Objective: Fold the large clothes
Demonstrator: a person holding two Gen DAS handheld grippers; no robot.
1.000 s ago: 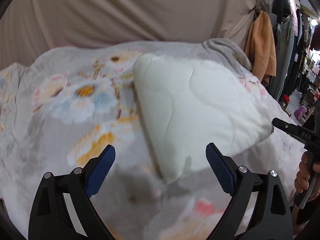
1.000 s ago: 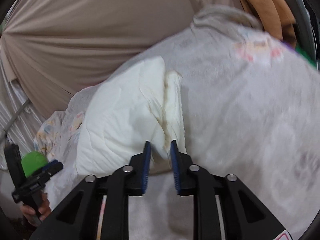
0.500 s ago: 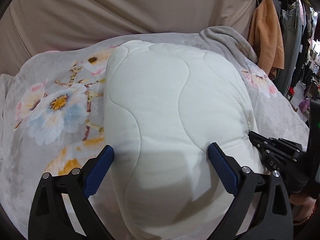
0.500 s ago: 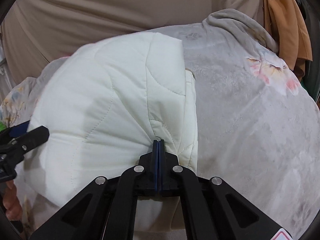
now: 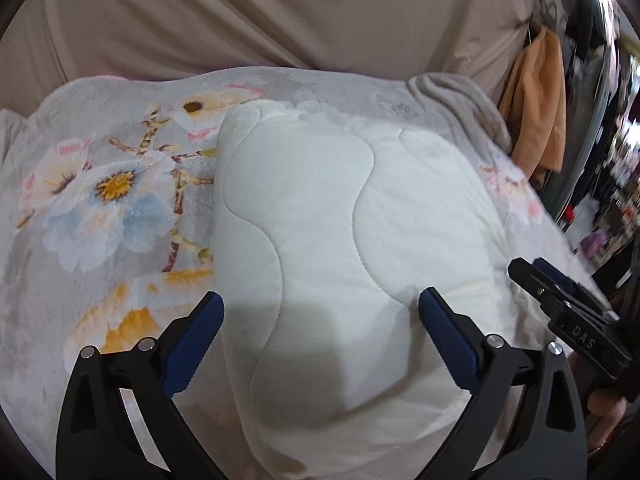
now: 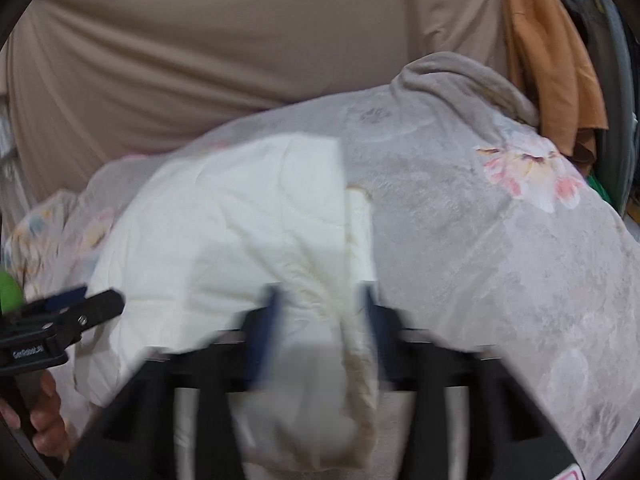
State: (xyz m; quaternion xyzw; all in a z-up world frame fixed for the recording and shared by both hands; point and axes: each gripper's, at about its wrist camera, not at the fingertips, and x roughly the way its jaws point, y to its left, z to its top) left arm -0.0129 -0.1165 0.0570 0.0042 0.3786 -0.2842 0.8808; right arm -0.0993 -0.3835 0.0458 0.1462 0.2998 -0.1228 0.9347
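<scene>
The white quilted garment [image 5: 320,248] lies folded into a thick pad on the grey floral blanket [image 5: 100,200], its wavy stitch lines running toward the camera and its near edge reaching under both tools. The left gripper [image 5: 320,320] hangs over that near edge tilted downward, its jaws spread wide with the blue pads either side of the cloth and pressing on nothing. The right gripper [image 6: 320,320], also tilted down, sits at the garment's right-hand folded edge; its jaws are opening, blurred by motion, with a bunched ridge of white cloth between them but no longer pinched. From the left wrist view the right tool's black body shows the letters "DAS", held by a hand [image 5: 604,404] at the frame's edge. From the right wrist view the left tool carries a small label too blurred to read. Behind the blanket a beige drape [image 5: 280,12] hangs, with an orange cloth [image 5: 536,96] beside it.
</scene>
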